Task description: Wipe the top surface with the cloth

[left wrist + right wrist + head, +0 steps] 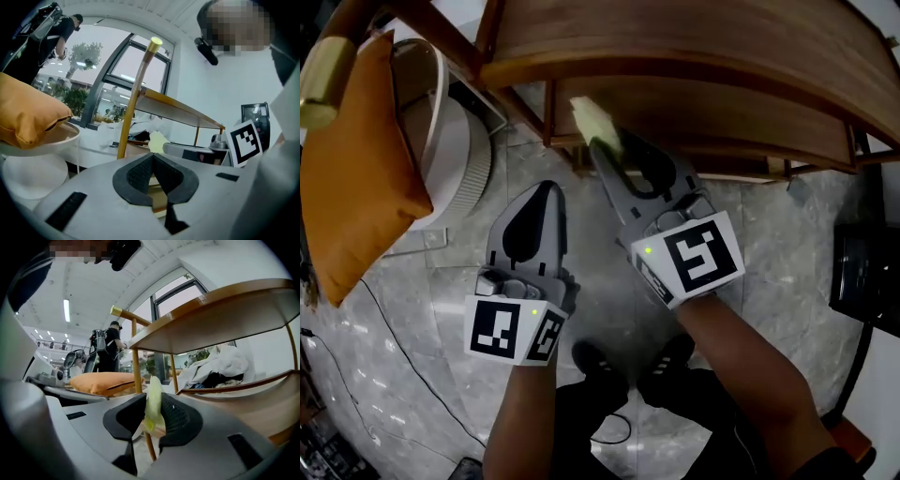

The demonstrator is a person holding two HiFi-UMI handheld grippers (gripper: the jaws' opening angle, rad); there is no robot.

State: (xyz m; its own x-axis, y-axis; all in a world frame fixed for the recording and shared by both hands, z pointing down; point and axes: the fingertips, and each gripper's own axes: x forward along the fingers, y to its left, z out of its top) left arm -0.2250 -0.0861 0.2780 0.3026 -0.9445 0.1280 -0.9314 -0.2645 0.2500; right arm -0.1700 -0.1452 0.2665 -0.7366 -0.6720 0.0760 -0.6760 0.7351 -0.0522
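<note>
Yellow-green cloth being pinched between right gripper jaws, beside wooden shelf leg; left gripper jaws pressing together, empty. Orange cushion lying left. White fabric heap showing in gripper views only.

The left gripper filled the bottom of the view below the post. Its black pads were pressed together at the tips, with nothing between them. The brass post leaned slightly and had a gold cap. It carried a thin wooden shelf that ran off to its right. Just right of the post's lower end, a pale yellow cloth stuck out from the tip of the right gripper, whose marker cube stood farther right. Left of the post, an orange cushion lay on a white round seat. A window stood behind the post, and a person stood far to its upper left.
</note>
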